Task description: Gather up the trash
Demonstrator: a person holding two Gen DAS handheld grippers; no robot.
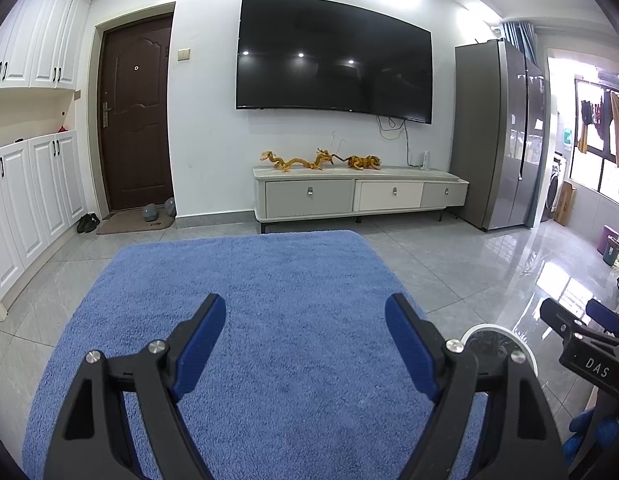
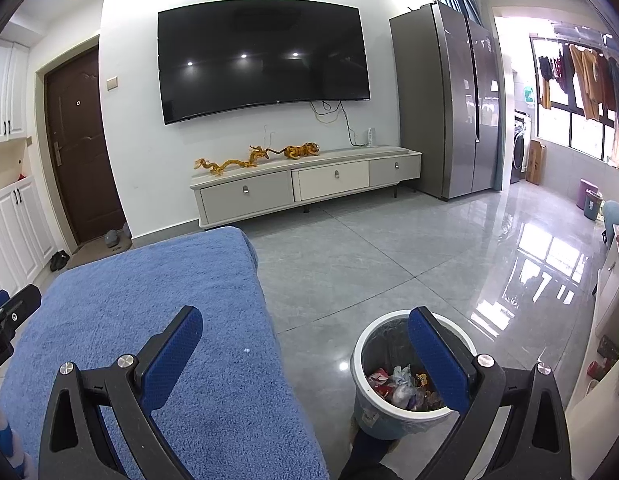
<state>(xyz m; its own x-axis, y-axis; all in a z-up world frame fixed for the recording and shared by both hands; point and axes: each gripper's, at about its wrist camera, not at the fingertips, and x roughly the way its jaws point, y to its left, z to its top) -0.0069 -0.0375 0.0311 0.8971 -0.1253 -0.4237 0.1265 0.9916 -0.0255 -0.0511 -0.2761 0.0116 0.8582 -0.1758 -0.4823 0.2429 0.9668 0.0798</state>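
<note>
The left gripper (image 1: pixel 305 320) is held level and pointed forward, its jaws spread wide with nothing between them. Its blue pads (image 1: pixel 201 344) are turned inward and splayed in a V, carried on black linkages with silver pivot pins. The right gripper (image 2: pixel 305 332) is held in the same pose, jaws likewise parted wide and nothing gripped; its blue pads (image 2: pixel 173 356) face each other across the gap. Each gripper is glimpsed at the edge of the other's view, so the two are held side by side, apart and not touching.
</note>
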